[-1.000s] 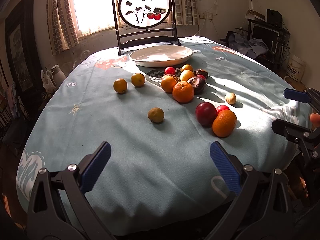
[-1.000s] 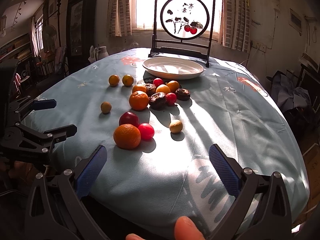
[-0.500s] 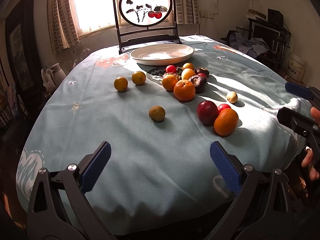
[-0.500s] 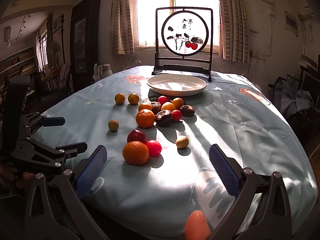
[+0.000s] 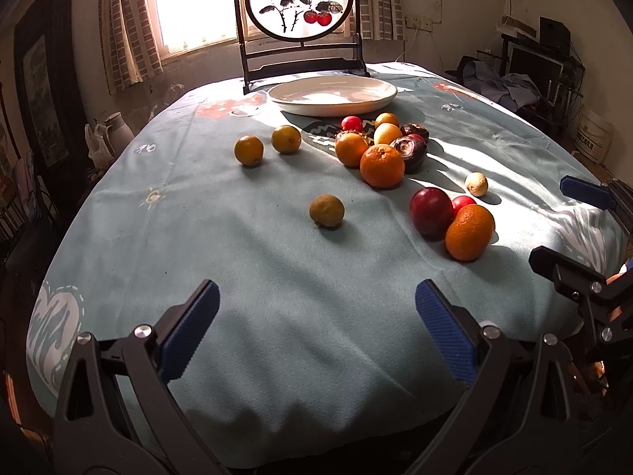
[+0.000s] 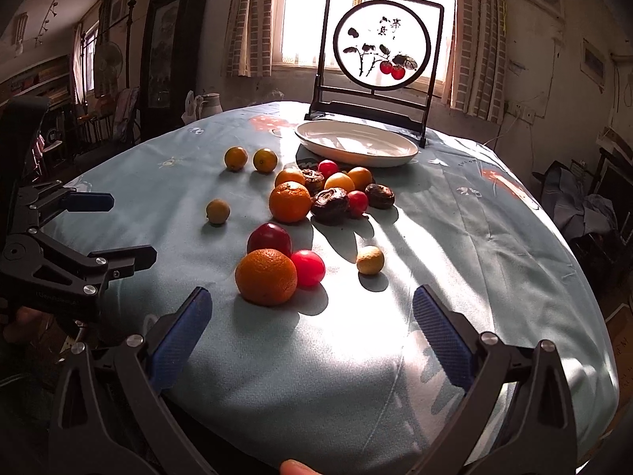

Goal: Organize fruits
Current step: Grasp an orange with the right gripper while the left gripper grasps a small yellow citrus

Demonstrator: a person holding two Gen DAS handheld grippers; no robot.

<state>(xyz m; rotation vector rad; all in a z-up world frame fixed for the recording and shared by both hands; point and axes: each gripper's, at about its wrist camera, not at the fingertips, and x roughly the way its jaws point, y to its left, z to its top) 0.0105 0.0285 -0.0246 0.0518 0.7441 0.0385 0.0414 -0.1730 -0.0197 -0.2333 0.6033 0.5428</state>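
We hold the left gripper (image 5: 316, 326) and the right gripper (image 6: 312, 326) at the near edge of the table, each with its blue-padded jaws spread wide and empty; neither touches a fruit.

Just beyond the right gripper lies the large, dimpled orange (image 6: 266, 277), touching a small glossy red fruit (image 6: 307, 267) on its right and a dark red plum-like fruit (image 6: 270, 239) behind it. A small pale yellow fruit (image 6: 370, 260) sits apart to the right. Ahead of the left gripper a dull greenish-brown round fruit (image 5: 326, 211) rests alone, and two small yellow-orange fruits (image 5: 248, 150) lie farther left.

The main cluster of oranges, red fruits and dark wrinkled fruits (image 6: 330, 206) sits near the shallow white oval plate (image 6: 356, 143), which holds nothing. Behind it stands a dark-framed round painted screen (image 6: 381, 47) on the pale blue tablecloth (image 6: 455, 245).

We judge the task barely begun, the plate being the likely destination. To grasp well, we would centre the near orange between the right pads, descending from above so the touching neighbours are not knocked rolling, and close gently around its widest girth. Round fruit on loose cloth may roll if nudged.
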